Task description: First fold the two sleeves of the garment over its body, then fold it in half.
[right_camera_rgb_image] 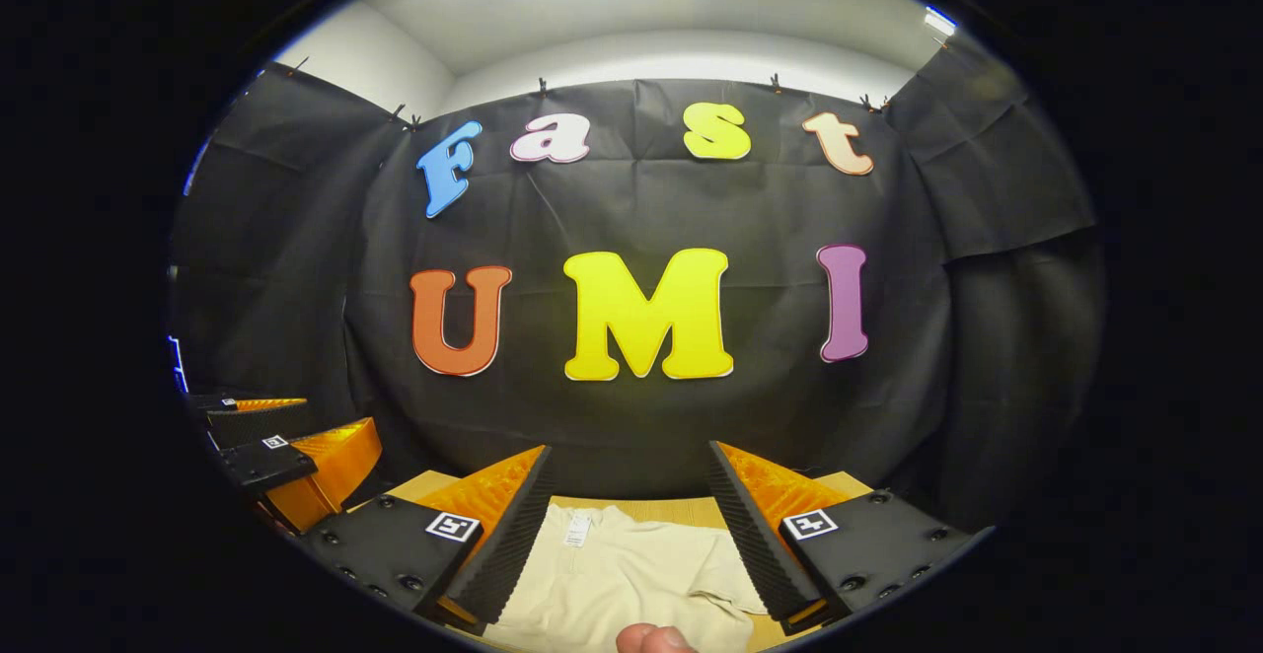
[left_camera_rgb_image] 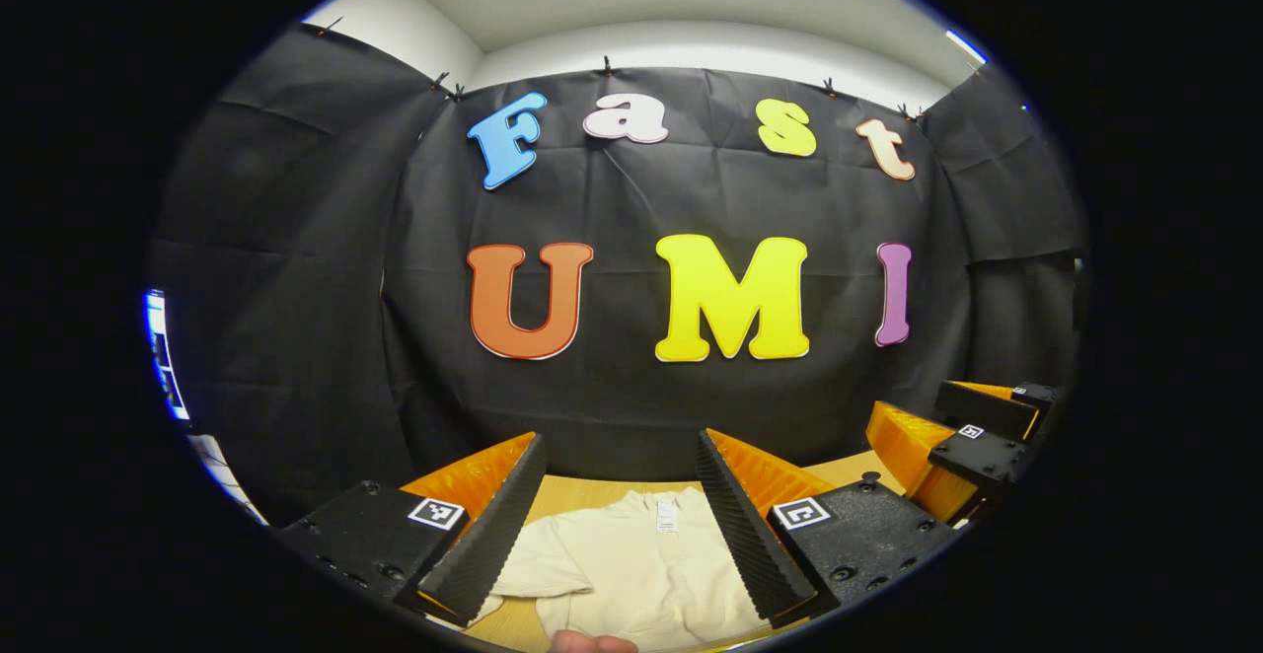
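So nearest the lens in the left gripper view there's a bit of a finger poking in at the bottom edge, and same deal in the right gripper view, a fingertip low down. Right above that, the left tongs sit with jaws spread wide, nothing between them but air, and the right tongs are spread wide too, gripping nothing. Both are held up above the bench, not touching cloth as far as I can tell

Under and between the jaws lies the garment, a cream top spread flat on the bench, neck tag toward the far side. In the left gripper view one short sleeve sticks out sideways, off the body. In the right gripper view the other sleeve looks out to the side as well, a bit rumpled. The right tongs also show off to the side in the left gripper view, level with the left ones

My read: we're at the very start, neither sleeve folded yet. Next move calls for dropping one set of tongs to a sleeve's outer edge, pinching just that layer, and carrying it across onto the body. Behind it all is the black wall
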Tool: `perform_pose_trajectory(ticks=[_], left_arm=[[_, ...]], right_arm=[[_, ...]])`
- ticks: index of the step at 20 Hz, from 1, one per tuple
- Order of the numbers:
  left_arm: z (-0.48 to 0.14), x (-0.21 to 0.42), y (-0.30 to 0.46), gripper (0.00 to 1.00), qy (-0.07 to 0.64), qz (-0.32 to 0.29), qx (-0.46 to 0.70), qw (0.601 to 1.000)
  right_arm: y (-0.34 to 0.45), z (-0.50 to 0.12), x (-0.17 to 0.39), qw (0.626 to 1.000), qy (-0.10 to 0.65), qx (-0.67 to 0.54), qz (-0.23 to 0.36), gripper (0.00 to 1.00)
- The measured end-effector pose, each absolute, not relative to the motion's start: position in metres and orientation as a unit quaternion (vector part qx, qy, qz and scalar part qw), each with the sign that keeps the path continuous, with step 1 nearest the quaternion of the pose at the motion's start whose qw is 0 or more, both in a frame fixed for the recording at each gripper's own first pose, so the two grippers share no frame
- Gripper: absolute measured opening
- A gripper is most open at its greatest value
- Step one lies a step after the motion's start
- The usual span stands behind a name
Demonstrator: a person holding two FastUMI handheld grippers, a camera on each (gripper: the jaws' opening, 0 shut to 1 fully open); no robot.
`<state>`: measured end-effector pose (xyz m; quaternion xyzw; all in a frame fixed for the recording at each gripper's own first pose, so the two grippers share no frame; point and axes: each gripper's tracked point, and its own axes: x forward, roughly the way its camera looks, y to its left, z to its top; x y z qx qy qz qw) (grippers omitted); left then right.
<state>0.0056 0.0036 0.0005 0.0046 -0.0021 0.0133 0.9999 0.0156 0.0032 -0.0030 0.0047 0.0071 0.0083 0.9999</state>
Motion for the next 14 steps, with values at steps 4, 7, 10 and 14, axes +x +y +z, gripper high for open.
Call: perform_pose_trajectory(ticks=[4,7,10,14], left_arm=[[0.0,0.008,0.004,0.97,-0.004,0.018,0.006,1.0],[-0.001,0.01,0.004,0.97,-0.001,0.018,0.004,1.0],[-0.004,0.01,0.004,0.98,0.006,0.019,0.007,1.0],[-0.012,0.023,-0.008,0.97,0.015,0.01,0.008,1.0]], right_arm=[[0.0,-0.007,0.021,1.0,0.015,0.005,0.012,0.95],[-0.008,-0.008,0.025,1.0,0.02,0.01,0.007,0.95],[-0.017,-0.015,0.029,0.999,0.033,0.008,0.0,0.95],[-0.032,-0.022,0.032,0.999,0.042,0.01,-0.004,0.95]])
